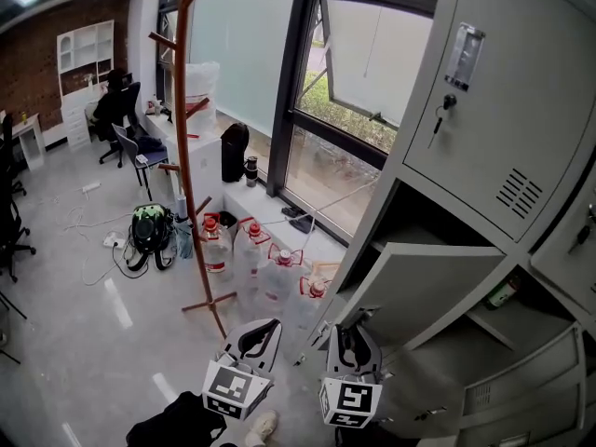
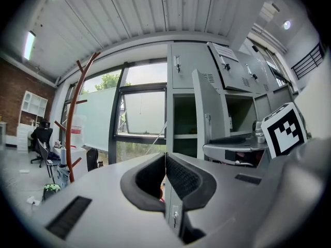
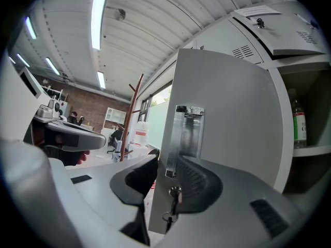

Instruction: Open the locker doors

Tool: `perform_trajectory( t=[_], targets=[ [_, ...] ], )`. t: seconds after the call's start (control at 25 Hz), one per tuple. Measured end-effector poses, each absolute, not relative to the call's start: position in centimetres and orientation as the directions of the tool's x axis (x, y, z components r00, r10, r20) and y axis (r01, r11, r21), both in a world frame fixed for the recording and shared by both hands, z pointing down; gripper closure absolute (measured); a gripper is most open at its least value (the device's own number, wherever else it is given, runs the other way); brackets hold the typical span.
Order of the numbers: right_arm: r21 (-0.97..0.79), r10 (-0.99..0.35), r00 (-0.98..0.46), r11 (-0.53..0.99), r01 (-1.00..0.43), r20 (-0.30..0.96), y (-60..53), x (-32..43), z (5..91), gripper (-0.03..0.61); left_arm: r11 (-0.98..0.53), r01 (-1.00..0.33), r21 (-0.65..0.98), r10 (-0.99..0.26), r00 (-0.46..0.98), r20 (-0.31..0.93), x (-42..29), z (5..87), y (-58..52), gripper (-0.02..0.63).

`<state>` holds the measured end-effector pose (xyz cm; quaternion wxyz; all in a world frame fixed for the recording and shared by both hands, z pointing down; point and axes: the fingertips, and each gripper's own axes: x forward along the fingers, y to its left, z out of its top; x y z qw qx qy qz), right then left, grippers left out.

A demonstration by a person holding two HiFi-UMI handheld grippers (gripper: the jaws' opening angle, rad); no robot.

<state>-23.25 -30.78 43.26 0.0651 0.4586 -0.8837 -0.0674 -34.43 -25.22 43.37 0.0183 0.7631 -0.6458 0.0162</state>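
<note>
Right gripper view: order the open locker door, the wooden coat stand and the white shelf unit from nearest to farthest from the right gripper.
1. Open locker door: straight ahead, its edge stands between the jaws of the right gripper.
2. Wooden coat stand: left of the door, out on the floor.
3. White shelf unit: farthest, against the brick wall at the back left.

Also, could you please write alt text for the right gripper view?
A grey locker door stands swung open, its edge in the gap between the right gripper's black fingers, a key hanging in its lock. To the right, an open shelf holds a bottle; a wooden coat stand rises at left.
</note>
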Motion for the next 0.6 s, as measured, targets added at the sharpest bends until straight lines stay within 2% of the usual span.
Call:
perform_trajectory(
  t=[0.6],
  targets=[
    [0.184, -0.82, -0.569, 0.57, -0.801, 0.066, -24.4, -18.3, 43.5, 0.436, -0.238, -0.971, -0.014, -0.971, 0.238, 0.026, -28.4, 42.2, -20.3, 0.589]
  ],
)
